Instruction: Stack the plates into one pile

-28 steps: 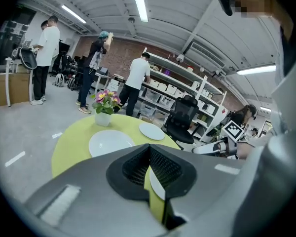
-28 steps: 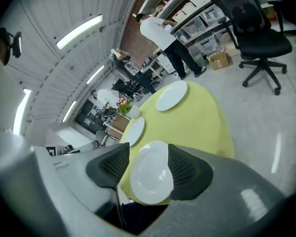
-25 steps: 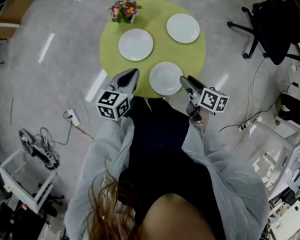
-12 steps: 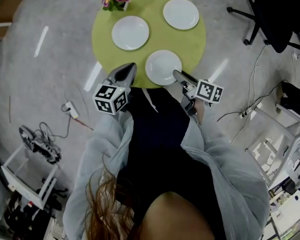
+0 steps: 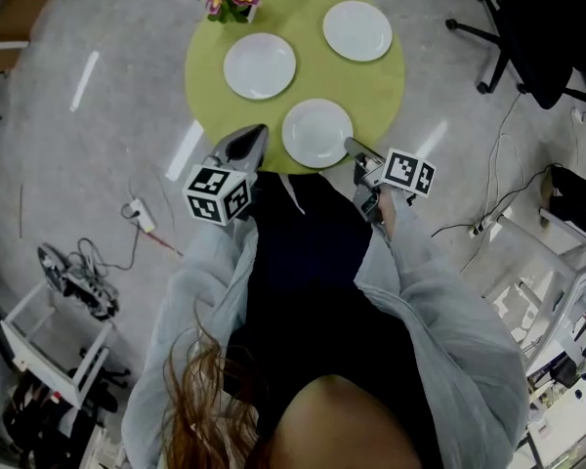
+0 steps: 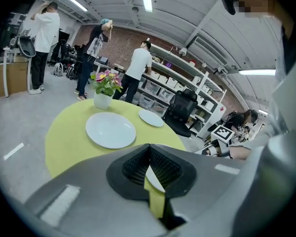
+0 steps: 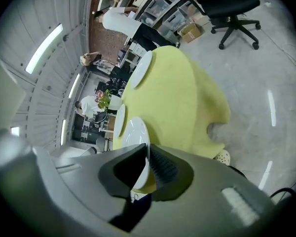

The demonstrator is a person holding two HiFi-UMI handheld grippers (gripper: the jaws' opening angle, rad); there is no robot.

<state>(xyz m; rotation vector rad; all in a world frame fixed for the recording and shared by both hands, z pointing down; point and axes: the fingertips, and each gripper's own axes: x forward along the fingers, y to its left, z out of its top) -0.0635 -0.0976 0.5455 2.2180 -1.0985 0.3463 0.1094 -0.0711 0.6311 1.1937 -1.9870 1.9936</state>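
Looks past the left gripper [image 6: 149, 148], jaws tip to tip, onto a yellow-green table [image 6: 64, 138] bearing a white plate [image 6: 110, 130], a farther plate [image 6: 151, 118] and a flowerpot [image 6: 103, 99].

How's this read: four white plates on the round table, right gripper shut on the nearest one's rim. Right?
Three white plates, not four; head view shows it. The right gripper has just closed on the rim of the nearest plate, on the round table.

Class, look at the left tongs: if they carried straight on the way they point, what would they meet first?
The left tongs point slightly down, so probably the yellow table, on a bare patch between the near plate and the middle plate; depth is uncertain.
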